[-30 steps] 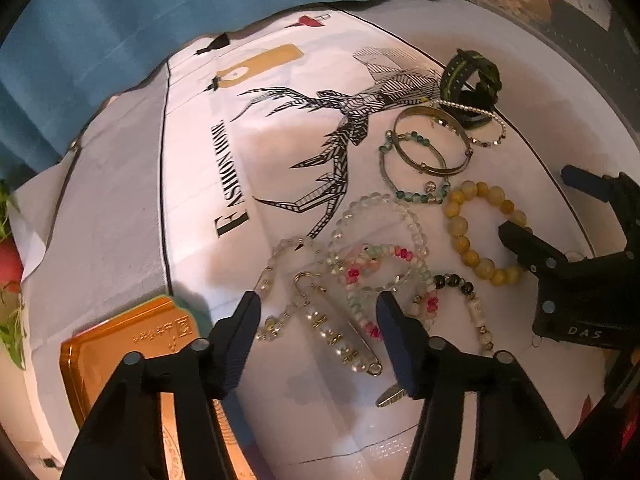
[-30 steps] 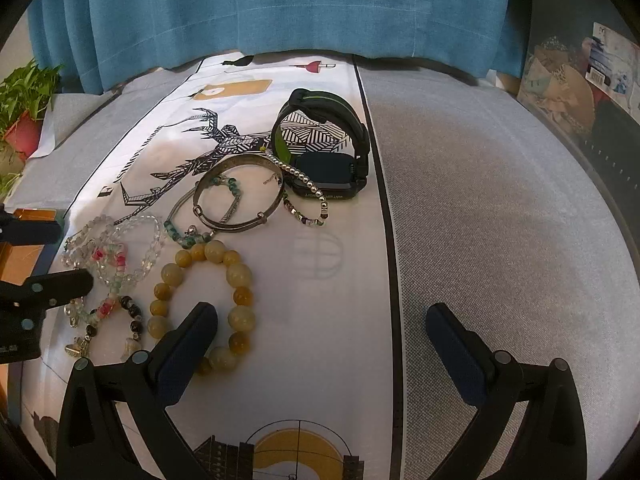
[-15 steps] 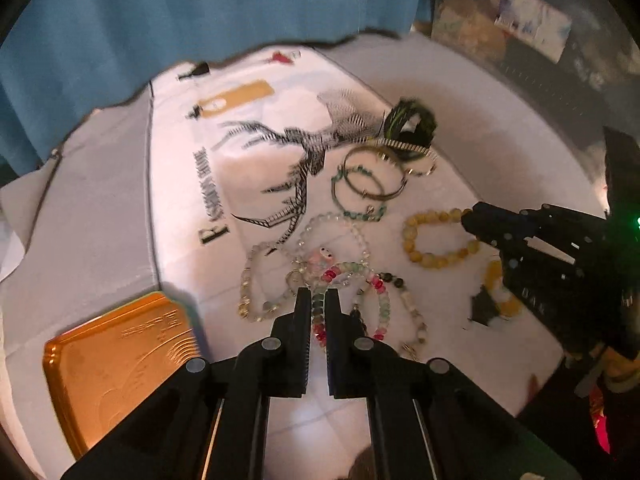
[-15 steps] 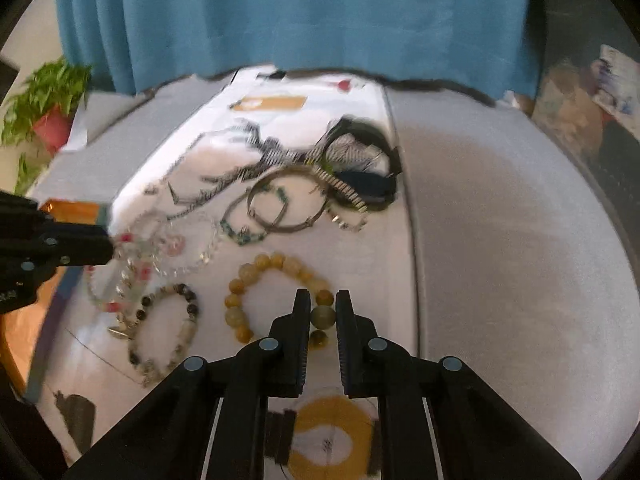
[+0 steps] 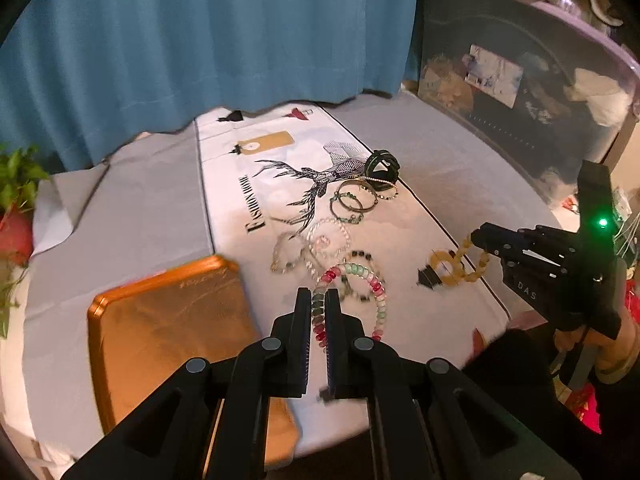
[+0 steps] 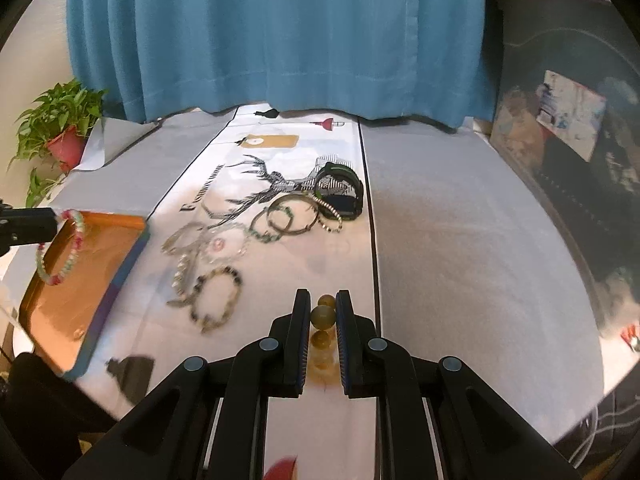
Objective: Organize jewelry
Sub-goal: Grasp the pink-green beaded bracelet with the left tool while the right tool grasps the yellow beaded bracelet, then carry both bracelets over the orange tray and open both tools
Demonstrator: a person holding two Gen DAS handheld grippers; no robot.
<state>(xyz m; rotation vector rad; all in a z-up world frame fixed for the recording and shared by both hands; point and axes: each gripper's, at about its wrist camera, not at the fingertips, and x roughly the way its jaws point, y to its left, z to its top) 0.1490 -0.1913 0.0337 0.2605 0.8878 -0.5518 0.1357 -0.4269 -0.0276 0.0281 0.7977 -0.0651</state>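
My left gripper [image 5: 318, 300] is shut on a pink and green bead bracelet [image 5: 376, 284], lifted above the cloth; in the right wrist view the bracelet [image 6: 64, 248] hangs over the orange tray [image 6: 96, 256]. My right gripper [image 6: 323, 304] is shut on a yellow bead bracelet [image 6: 323, 316], raised off the table; in the left wrist view that bracelet [image 5: 460, 264] dangles from the right gripper [image 5: 480, 238]. The orange tray [image 5: 168, 328] lies left of my left gripper.
Clear bead bracelets [image 5: 320, 244], a dark bead bracelet [image 6: 218, 296], metal bangles [image 5: 354, 200] and a black watch [image 5: 382, 168] lie on the printed table runner [image 5: 260, 184]. A potted plant [image 6: 60, 132] stands far left. A blue curtain [image 6: 280, 40] hangs behind.
Both grippers closed from open, each on a bracelet, and lifted them off the cloth. The left one has moved toward the orange tray.
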